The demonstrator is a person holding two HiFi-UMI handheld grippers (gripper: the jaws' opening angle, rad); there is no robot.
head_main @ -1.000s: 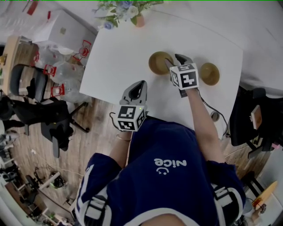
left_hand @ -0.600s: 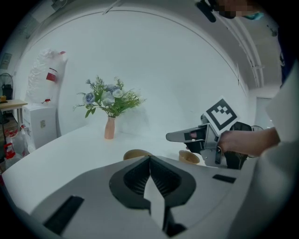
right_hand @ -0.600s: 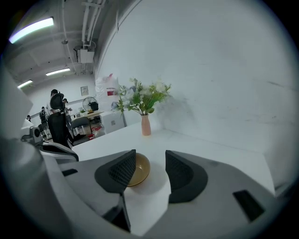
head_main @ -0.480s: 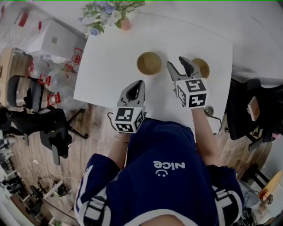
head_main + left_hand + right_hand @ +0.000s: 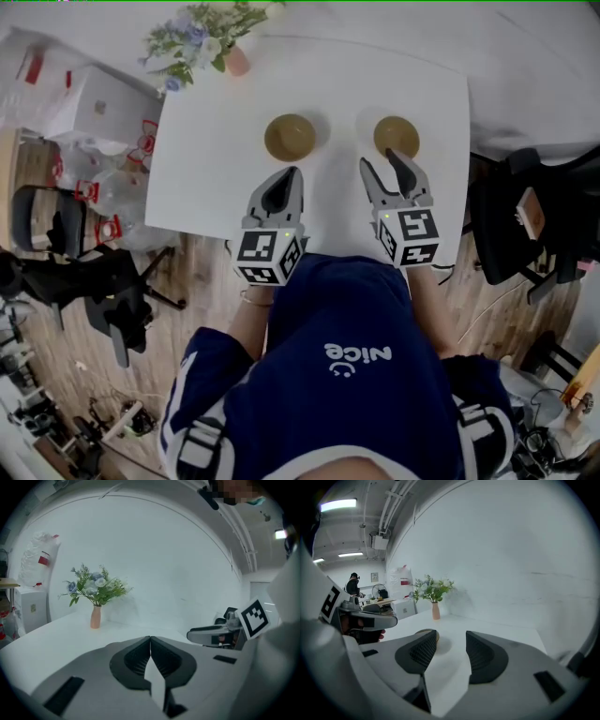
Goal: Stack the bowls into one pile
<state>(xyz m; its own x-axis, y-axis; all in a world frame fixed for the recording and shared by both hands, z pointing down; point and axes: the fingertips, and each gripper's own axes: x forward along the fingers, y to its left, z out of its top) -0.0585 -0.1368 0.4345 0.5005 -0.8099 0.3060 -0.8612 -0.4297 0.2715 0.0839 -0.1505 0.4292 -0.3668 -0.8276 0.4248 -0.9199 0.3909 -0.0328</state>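
Observation:
Two tan bowls stand apart on the white table (image 5: 216, 169): the left bowl (image 5: 289, 137) and the right bowl (image 5: 397, 136). My left gripper (image 5: 289, 178) sits just in front of the left bowl, shut and holding nothing; in its own view the jaws (image 5: 150, 639) meet with no bowl in sight. My right gripper (image 5: 382, 161) is open and empty, its tips at the near rim of the right bowl. In the right gripper view (image 5: 451, 637) one bowl (image 5: 428, 633) peeks out beside the left finger (image 5: 419, 653).
A pink vase of flowers (image 5: 202, 42) stands at the table's far left corner, also in both gripper views (image 5: 95, 616) (image 5: 436, 610). Office chairs (image 5: 84, 253) and boxes crowd the floor to the left; a black chair (image 5: 511, 225) is on the right.
My right gripper has drawn back from between the bowls toward the person and now stands in front of the right bowl, jaws open. The left gripper has hardly moved. Both bowls stay put.

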